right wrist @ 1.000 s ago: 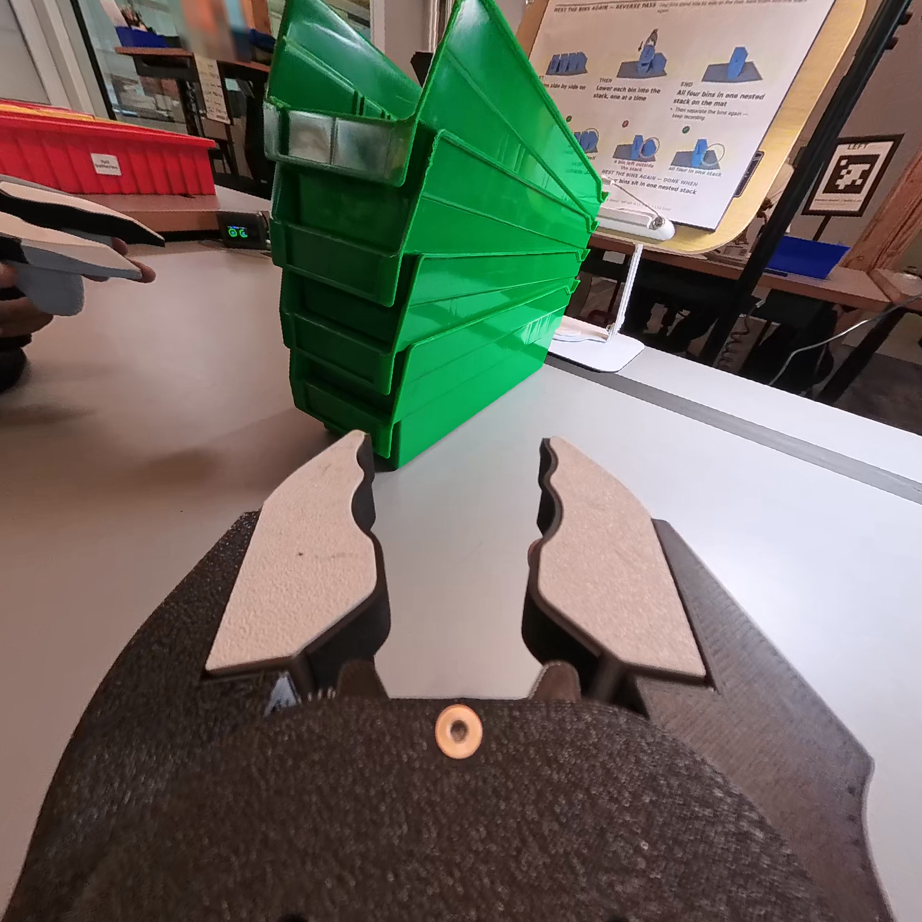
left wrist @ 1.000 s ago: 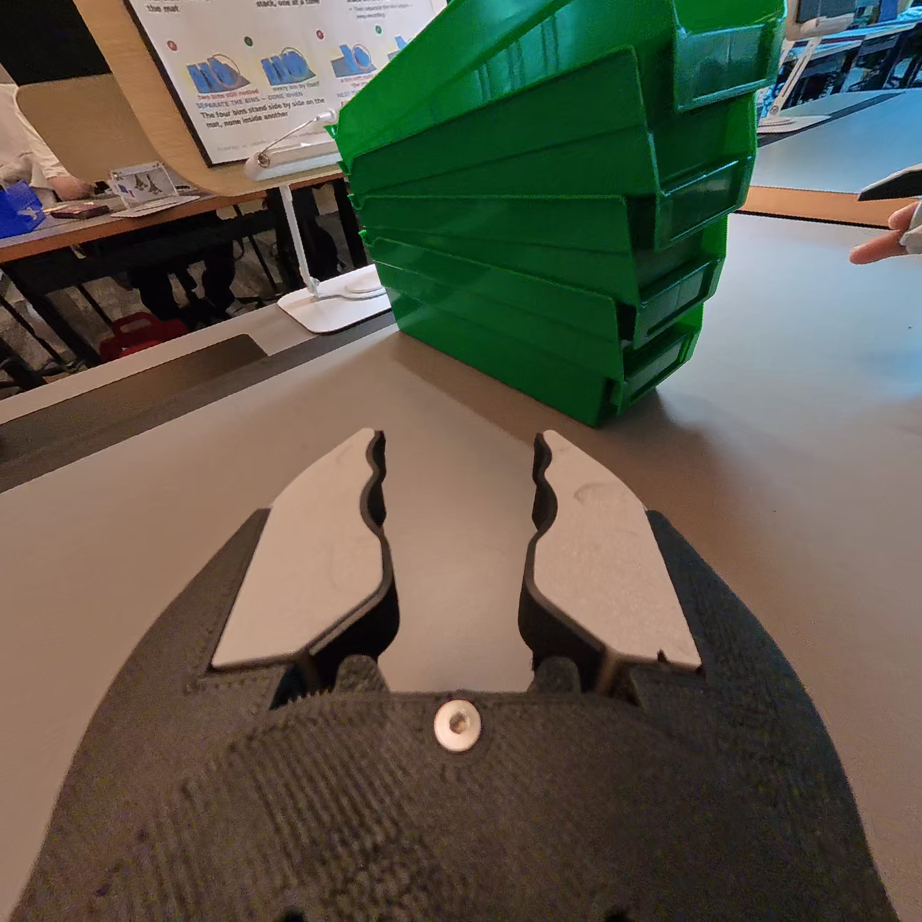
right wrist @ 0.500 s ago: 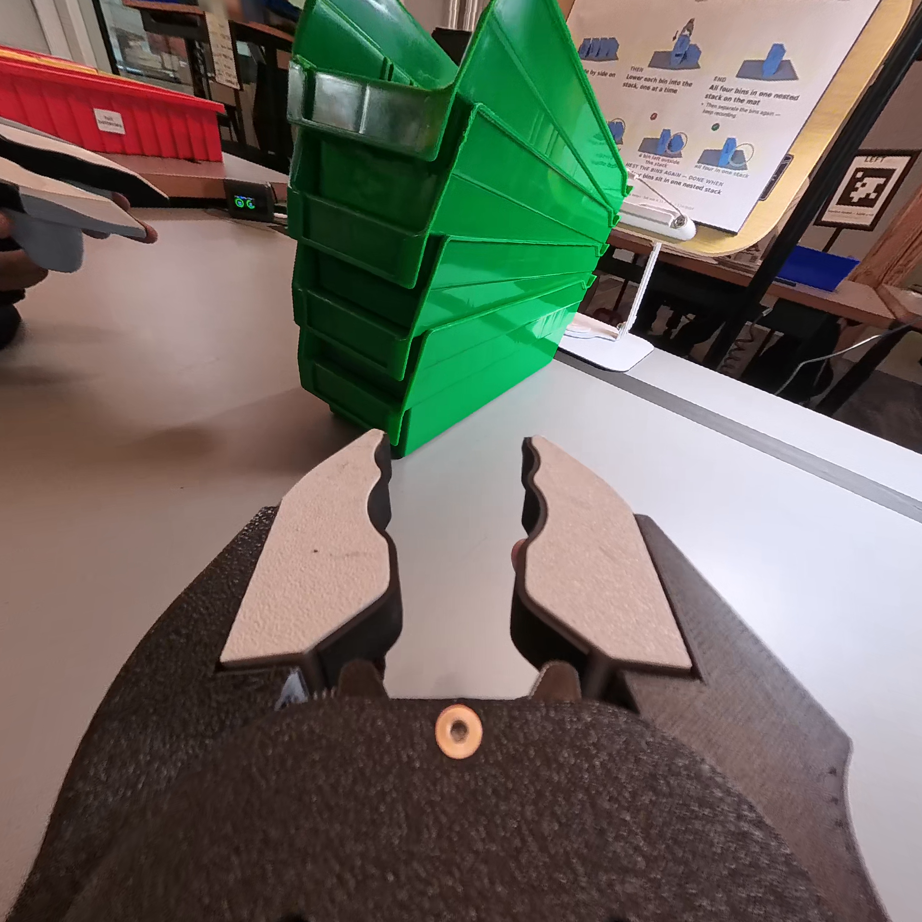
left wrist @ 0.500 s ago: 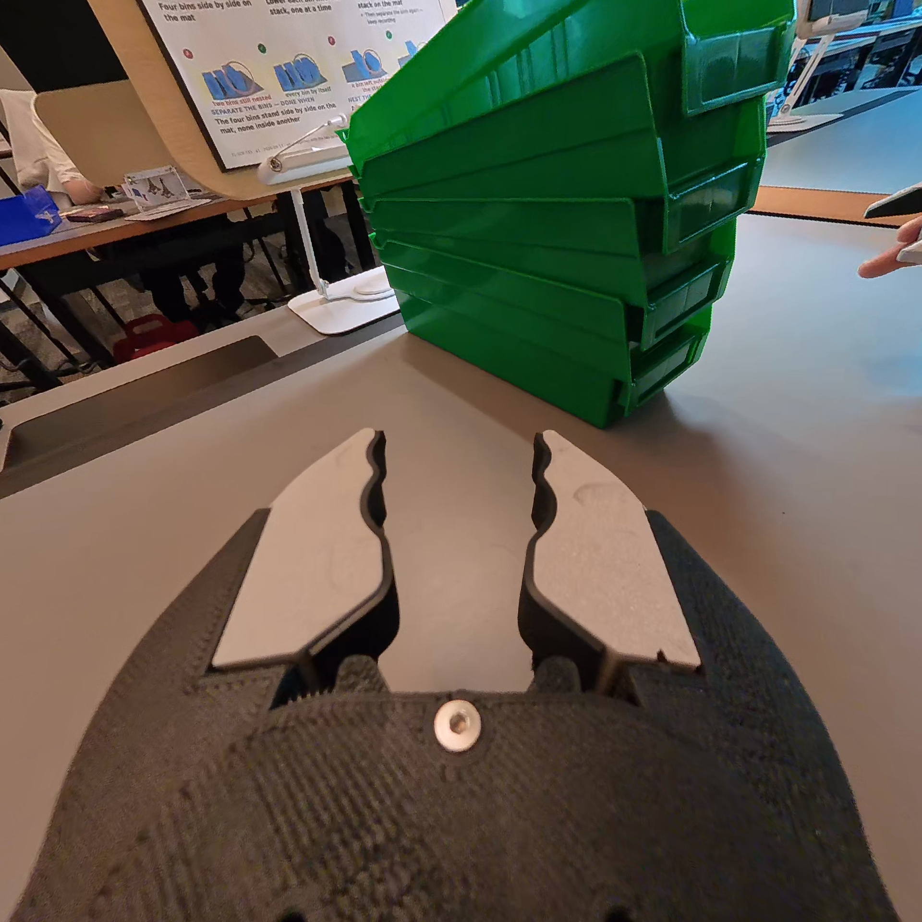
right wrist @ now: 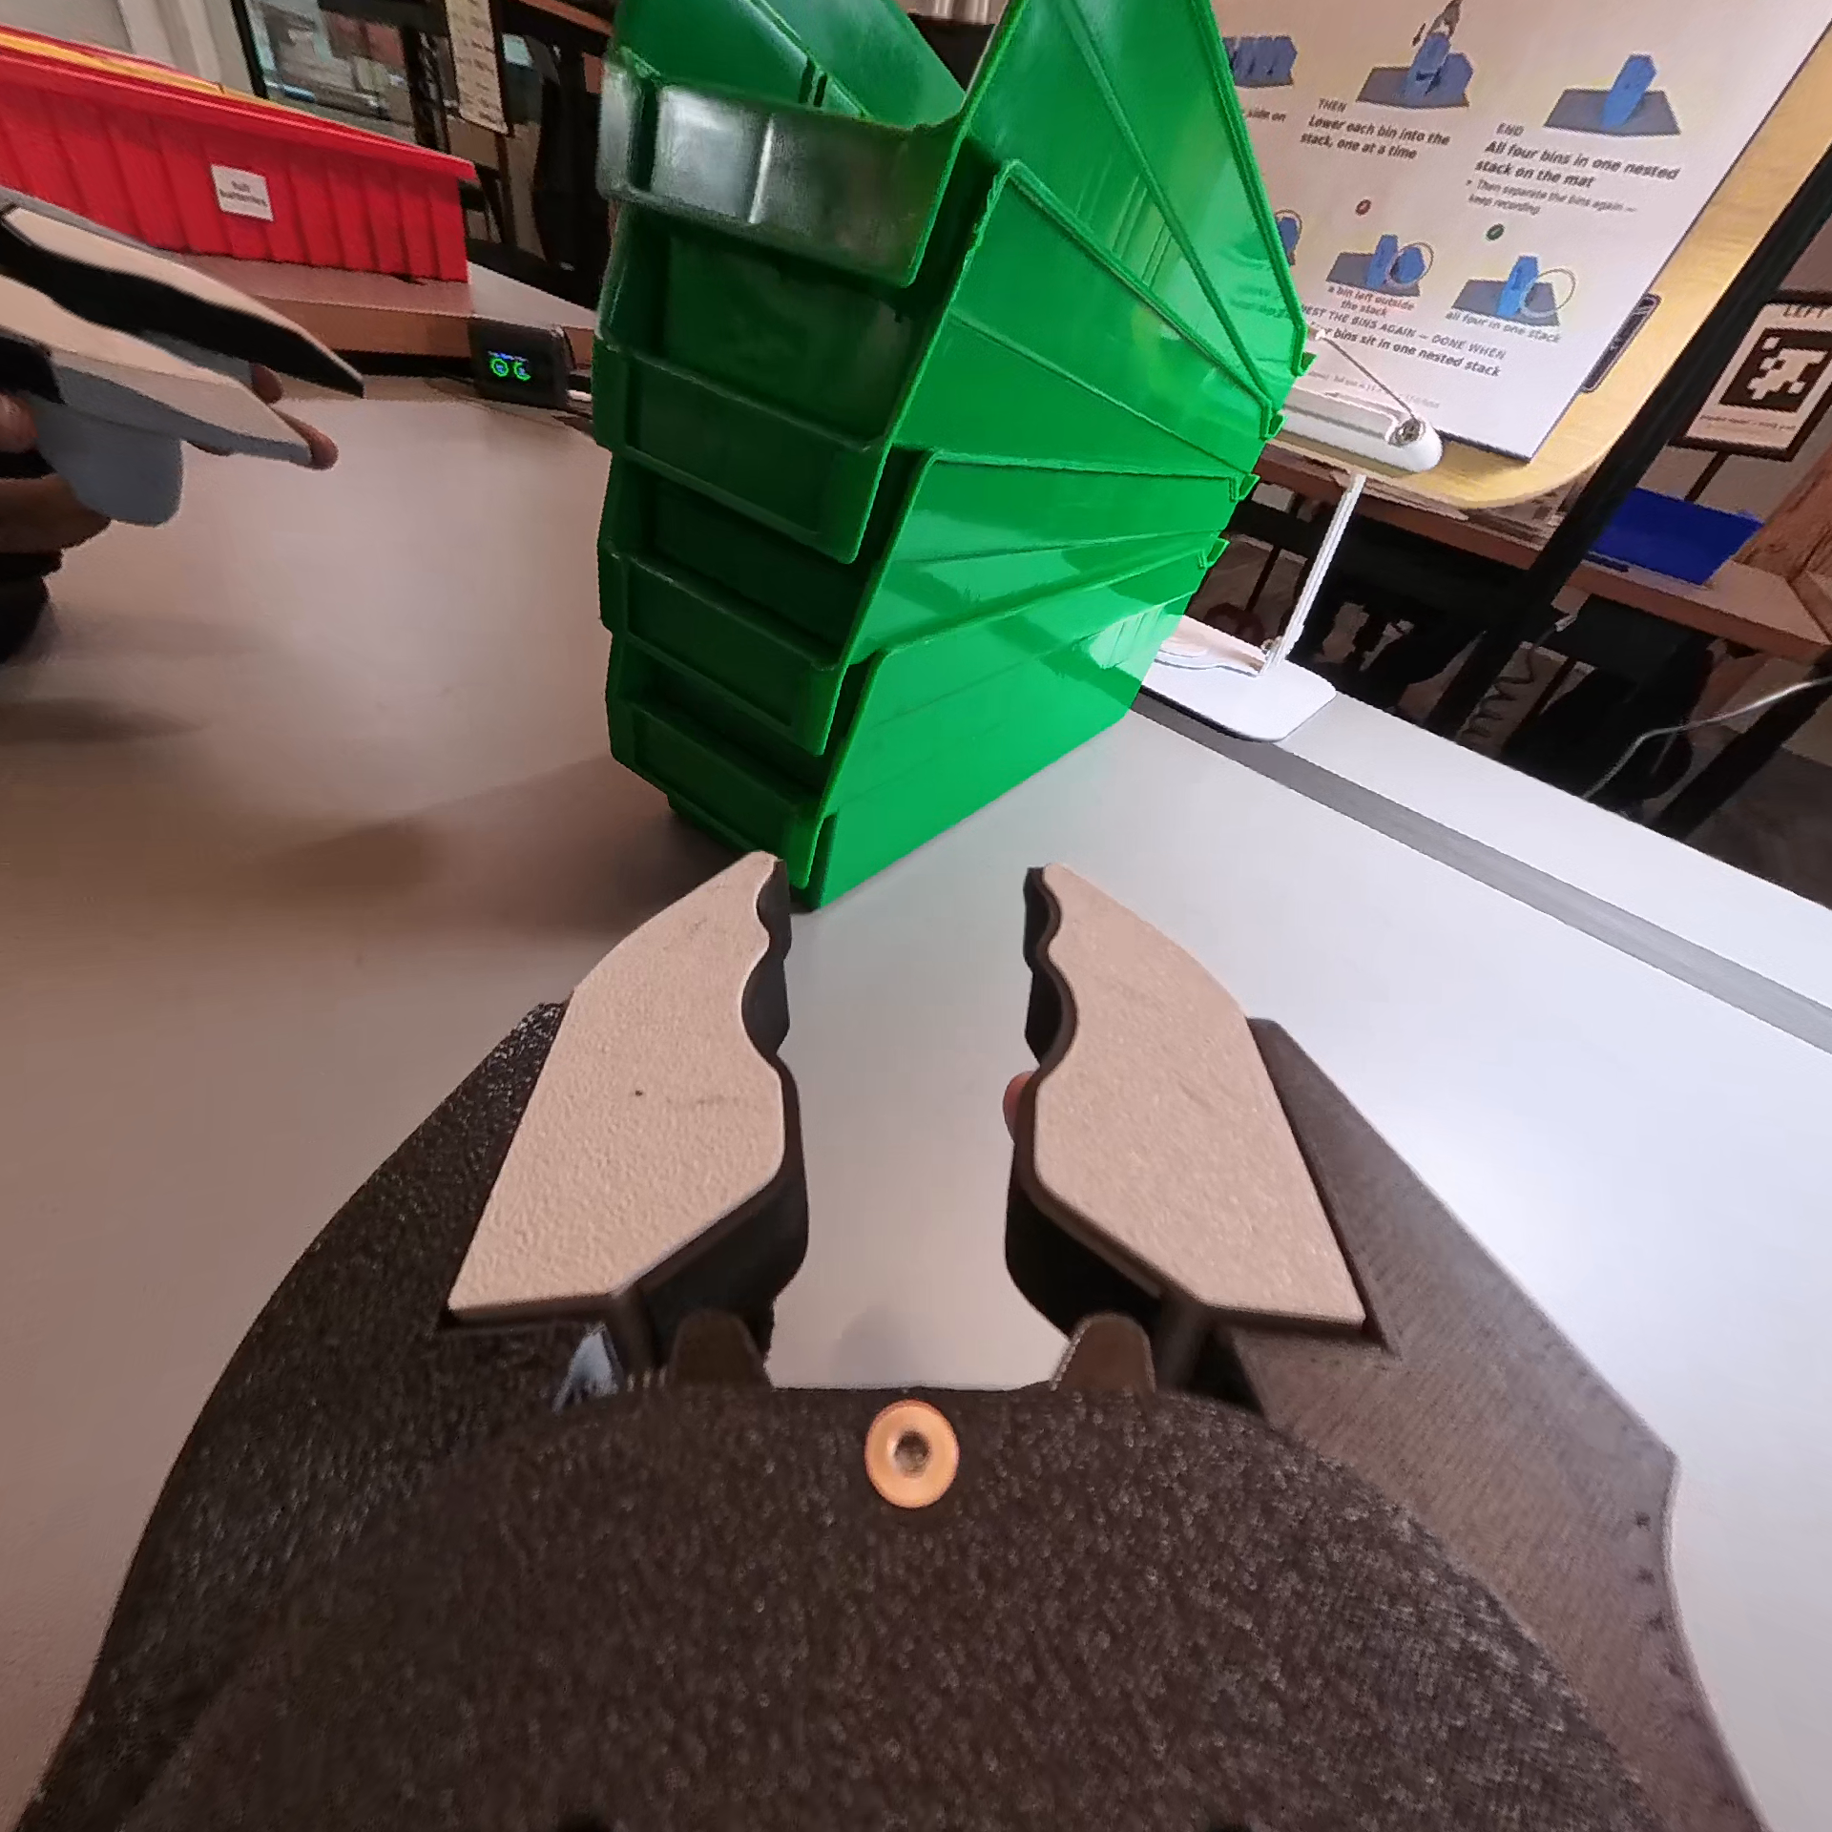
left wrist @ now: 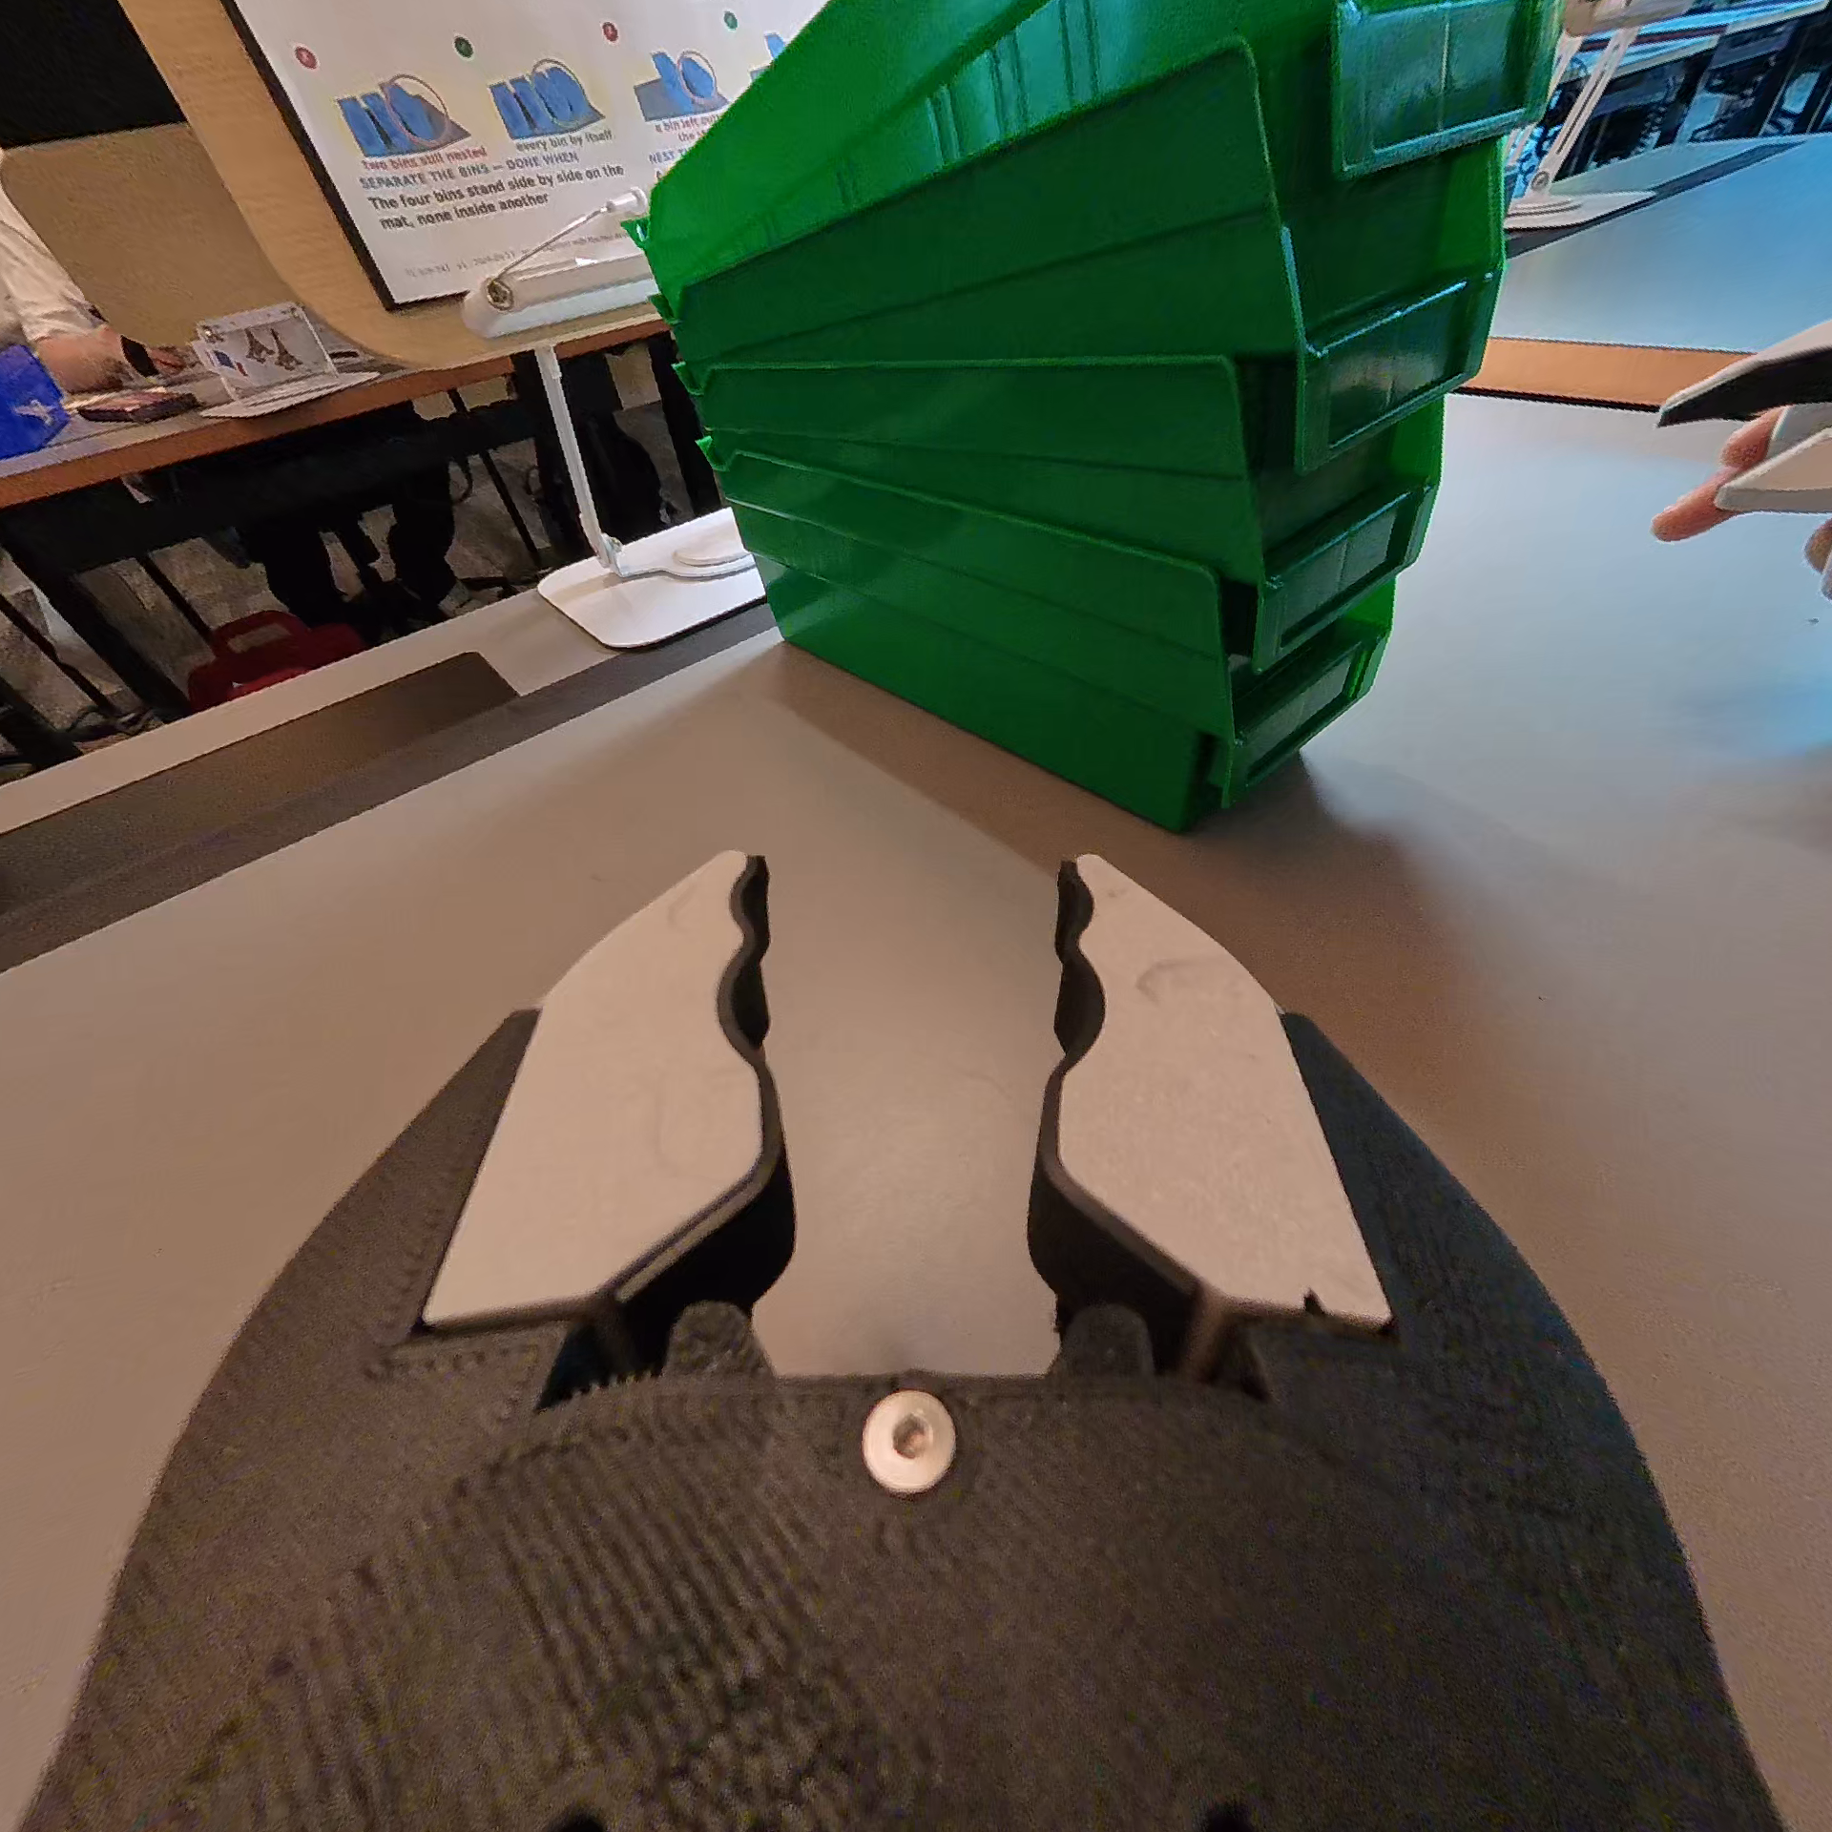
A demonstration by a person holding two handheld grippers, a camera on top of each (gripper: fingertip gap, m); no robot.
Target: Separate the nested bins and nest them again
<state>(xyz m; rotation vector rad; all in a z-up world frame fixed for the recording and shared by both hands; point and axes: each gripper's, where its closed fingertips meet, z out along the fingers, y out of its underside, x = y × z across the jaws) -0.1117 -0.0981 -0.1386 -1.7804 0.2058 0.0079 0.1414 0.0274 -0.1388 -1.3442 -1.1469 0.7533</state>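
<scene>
A stack of several nested green bins (left wrist: pixel 1071 426) stands on the grey table (left wrist: pixel 1487 991); it also shows in the right wrist view (right wrist: pixel 892 515). My left gripper (left wrist: pixel 910 867) is open and empty, low over the table, short of the stack's long side. My right gripper (right wrist: pixel 907 877) is open and empty, its left fingertip close to the stack's bottom corner. The right gripper also shows at the far right of the left wrist view (left wrist: pixel 1765 426). The left gripper also shows at the left edge of the right wrist view (right wrist: pixel 149 347).
A white lamp stand (left wrist: pixel 644 585) sits behind the stack at the table's far edge, below an instruction poster (right wrist: pixel 1467 188). A red bin (right wrist: pixel 218 188) and a small green-lit display (right wrist: pixel 515 362) lie beyond the table. Other desks stand behind. Tip to tip, the grippers are about 30 cm apart.
Both grippers have moved closer to the stack. The right gripper's jaws have narrowed a little. The bins have not moved.
</scene>
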